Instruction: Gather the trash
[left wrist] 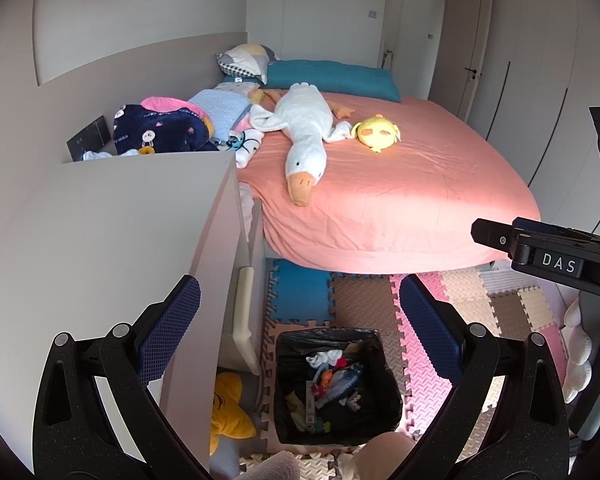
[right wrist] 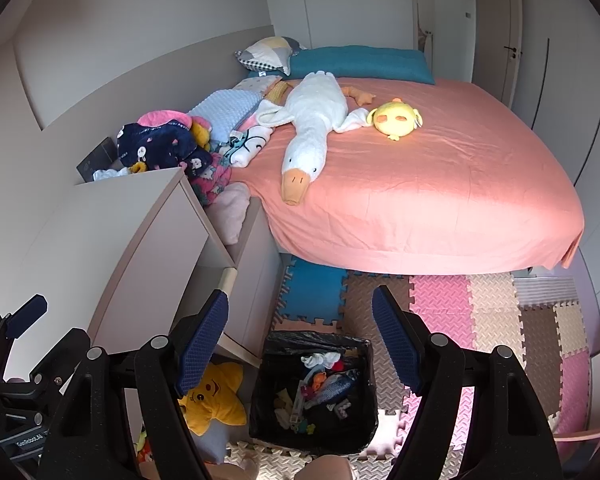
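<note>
A square trash bin (left wrist: 336,388) lined with a black bag stands on the foam floor mats, holding several scraps, a white sock and small wrappers. It also shows in the right wrist view (right wrist: 314,390). My left gripper (left wrist: 300,328) is open and empty, held high above the bin. My right gripper (right wrist: 300,340) is open and empty, also above the bin. The right gripper's body (left wrist: 548,252) shows at the right edge of the left wrist view; the left gripper (right wrist: 24,320) shows at the left edge of the right wrist view.
A bed with a pink sheet (right wrist: 420,184) carries a white goose plush (right wrist: 312,128), a yellow plush (right wrist: 396,118) and piled clothes (right wrist: 160,144). A grey cabinet (right wrist: 140,240) stands left of the bin. A yellow star plush (right wrist: 212,400) lies on the floor beside it.
</note>
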Action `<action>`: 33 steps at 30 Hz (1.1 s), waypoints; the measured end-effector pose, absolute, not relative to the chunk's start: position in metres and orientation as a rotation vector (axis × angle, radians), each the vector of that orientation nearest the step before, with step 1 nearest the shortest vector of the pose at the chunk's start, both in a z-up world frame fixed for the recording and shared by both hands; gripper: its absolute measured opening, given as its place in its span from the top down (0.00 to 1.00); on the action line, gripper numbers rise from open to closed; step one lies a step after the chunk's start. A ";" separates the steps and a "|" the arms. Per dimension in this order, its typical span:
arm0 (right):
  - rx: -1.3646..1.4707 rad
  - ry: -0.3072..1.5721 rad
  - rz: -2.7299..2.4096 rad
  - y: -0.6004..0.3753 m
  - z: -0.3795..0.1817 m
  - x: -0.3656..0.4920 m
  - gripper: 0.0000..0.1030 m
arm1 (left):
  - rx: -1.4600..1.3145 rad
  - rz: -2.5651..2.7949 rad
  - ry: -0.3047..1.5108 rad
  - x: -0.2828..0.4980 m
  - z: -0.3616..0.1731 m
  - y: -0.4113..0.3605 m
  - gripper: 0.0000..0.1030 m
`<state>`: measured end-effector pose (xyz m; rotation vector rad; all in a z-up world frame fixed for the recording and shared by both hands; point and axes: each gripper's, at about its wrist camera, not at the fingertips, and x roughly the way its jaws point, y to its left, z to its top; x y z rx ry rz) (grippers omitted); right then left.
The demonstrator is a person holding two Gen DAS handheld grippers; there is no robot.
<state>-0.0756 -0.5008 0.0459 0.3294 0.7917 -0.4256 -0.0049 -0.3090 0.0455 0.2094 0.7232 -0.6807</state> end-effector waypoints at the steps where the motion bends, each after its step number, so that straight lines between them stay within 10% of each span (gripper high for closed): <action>1: 0.329 0.791 -0.426 -0.501 0.046 -0.076 0.27 | 0.209 -0.683 0.723 -0.005 0.046 -0.309 0.06; 33: 0.335 0.798 -0.429 -0.510 0.043 -0.087 0.27 | 0.215 -0.673 0.700 -0.006 0.045 -0.307 0.06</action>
